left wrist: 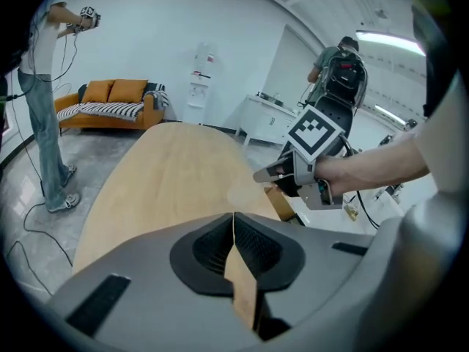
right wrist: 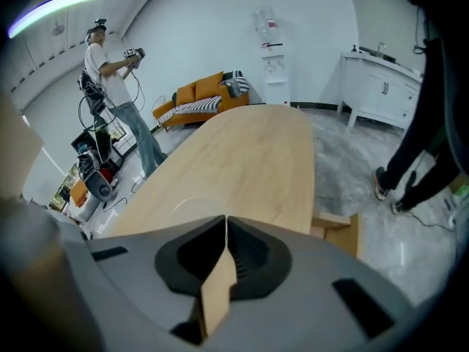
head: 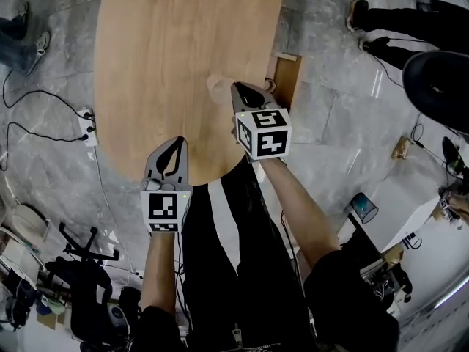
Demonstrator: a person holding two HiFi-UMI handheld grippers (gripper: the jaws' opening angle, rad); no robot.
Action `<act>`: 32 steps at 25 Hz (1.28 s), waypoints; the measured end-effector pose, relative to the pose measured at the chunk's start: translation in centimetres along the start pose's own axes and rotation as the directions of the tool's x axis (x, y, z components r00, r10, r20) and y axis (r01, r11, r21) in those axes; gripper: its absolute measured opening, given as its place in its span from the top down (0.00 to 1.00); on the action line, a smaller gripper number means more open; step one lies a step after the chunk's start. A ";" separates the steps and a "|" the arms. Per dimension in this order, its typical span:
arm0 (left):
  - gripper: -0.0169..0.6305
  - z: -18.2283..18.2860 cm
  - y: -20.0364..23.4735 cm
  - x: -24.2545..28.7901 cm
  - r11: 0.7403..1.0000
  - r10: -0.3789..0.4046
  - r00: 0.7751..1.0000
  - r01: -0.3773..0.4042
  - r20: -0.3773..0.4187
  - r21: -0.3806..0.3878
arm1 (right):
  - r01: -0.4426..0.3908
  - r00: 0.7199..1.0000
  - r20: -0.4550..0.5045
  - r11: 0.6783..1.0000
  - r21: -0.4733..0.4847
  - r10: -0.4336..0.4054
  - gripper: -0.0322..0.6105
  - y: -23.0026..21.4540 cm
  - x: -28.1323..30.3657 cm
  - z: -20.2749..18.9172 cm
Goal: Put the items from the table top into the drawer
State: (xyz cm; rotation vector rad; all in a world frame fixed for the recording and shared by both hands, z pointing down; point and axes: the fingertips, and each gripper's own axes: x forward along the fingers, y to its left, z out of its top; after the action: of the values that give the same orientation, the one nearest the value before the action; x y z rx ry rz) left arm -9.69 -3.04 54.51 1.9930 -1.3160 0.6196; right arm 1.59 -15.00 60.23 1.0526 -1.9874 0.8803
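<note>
The oval wooden table top (head: 176, 57) lies bare except for a faint pale patch (head: 218, 86) that I cannot identify. At the table's right edge a wooden drawer (head: 287, 75) stands pulled open; it also shows in the left gripper view (left wrist: 281, 202) and the right gripper view (right wrist: 341, 229). My right gripper (head: 239, 86) hovers over the table's right edge beside the drawer, its jaws shut on nothing (right wrist: 226, 218). My left gripper (head: 178, 141) is over the near edge of the table, its jaws also shut and holding nothing (left wrist: 233, 215). From the left gripper view the right gripper (left wrist: 259, 175) shows just above the drawer.
A person (left wrist: 44, 86) stands left of the table near an orange sofa (left wrist: 110, 101). Another person's shoes (head: 366, 28) are on the floor beyond the drawer. A power strip with cables (head: 88, 127) lies on the floor at left, an office chair (head: 80, 270) at lower left.
</note>
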 end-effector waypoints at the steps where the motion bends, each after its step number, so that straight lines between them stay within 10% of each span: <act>1: 0.95 0.2 -0.6 0.3 1.000 -0.007 1.000 0.007 -0.002 0.009 | 0.019 1.000 0.008 1.000 0.012 -0.019 0.92 -1.4 -0.6 0.0; 13: 0.95 1.3 -5.0 3.3 0.996 -0.054 0.998 0.056 -0.040 0.062 | 0.224 0.972 0.027 0.953 0.202 -0.234 0.92 -16.6 -4.1 -1.3; 32: 0.95 0.9 -6.3 6.0 0.998 -0.025 0.995 0.031 -0.099 0.052 | 0.290 0.957 -0.138 0.822 0.490 -0.256 0.92 -23.0 2.3 -7.7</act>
State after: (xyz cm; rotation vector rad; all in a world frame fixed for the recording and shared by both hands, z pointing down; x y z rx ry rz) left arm -1.53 -5.69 56.42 1.9936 -1.2226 0.7371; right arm 22.66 -19.61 71.48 1.5362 -1.5204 1.2943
